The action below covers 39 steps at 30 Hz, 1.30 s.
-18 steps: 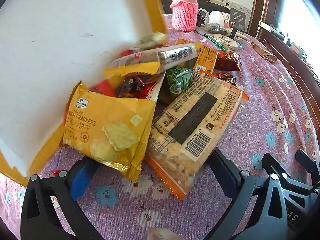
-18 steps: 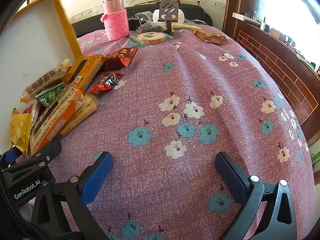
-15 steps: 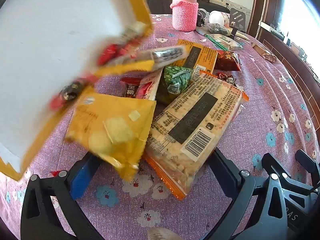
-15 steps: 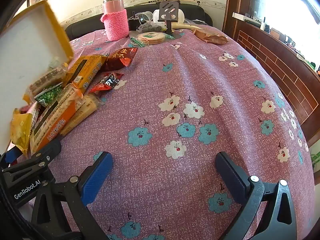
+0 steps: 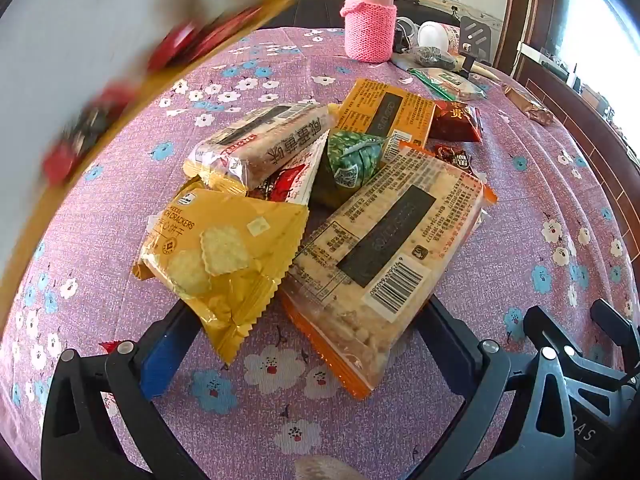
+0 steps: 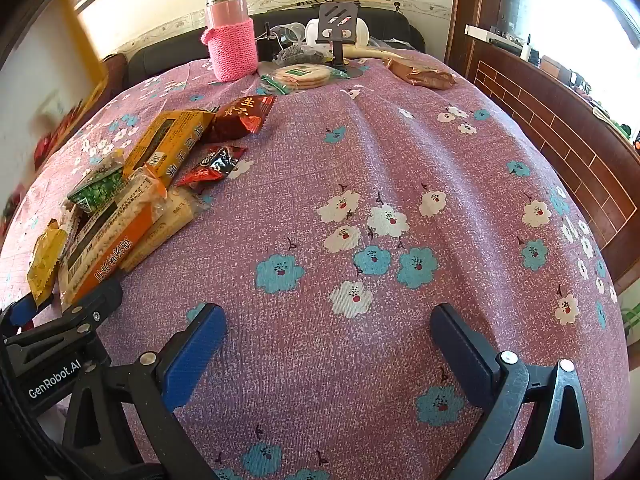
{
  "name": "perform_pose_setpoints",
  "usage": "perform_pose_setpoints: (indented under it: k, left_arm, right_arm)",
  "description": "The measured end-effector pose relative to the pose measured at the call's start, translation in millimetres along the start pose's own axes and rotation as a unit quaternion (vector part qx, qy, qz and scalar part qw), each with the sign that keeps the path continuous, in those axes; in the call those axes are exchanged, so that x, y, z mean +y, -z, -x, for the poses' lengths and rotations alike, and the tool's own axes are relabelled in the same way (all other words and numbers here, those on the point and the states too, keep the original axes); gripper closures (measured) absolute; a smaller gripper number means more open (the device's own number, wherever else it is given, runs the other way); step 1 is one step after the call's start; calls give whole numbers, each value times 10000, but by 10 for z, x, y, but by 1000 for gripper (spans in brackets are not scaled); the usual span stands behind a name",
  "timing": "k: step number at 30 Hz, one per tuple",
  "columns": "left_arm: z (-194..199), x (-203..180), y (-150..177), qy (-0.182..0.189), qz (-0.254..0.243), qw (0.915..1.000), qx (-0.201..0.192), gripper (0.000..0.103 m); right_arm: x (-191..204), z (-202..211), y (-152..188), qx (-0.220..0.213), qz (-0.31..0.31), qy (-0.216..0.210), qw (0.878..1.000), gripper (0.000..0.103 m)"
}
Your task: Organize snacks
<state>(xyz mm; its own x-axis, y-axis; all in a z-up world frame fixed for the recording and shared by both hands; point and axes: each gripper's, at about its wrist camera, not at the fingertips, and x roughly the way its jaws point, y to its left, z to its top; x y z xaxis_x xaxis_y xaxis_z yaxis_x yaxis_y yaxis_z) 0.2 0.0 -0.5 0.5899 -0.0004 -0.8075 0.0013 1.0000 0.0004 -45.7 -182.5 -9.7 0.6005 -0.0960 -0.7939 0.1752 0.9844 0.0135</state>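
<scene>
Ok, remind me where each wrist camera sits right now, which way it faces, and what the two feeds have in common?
Left wrist: low over the table, facing forward onto the snack pile; yellow cracker packet and barcode pack lie between the open left gripper jaws.
Right wrist: beside it, facing across the bare floral tablecloth toward the far end; open right gripper jaws below.
Shared: snack pile, pink bottle; each feed shows the other gripper.

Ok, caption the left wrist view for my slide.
Open left gripper before heaped snack packets on the purple floral tablecloth.
</scene>
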Motion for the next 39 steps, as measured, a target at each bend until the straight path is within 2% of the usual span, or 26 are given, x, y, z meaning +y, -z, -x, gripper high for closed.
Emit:
perform_pose_setpoints:
  k: [39]
  left_arm:
    - [-15, 24, 4, 0, -1, 10000, 4, 0]
  right_arm:
    - [2, -7, -2, 2, -1, -1, 10000, 0]
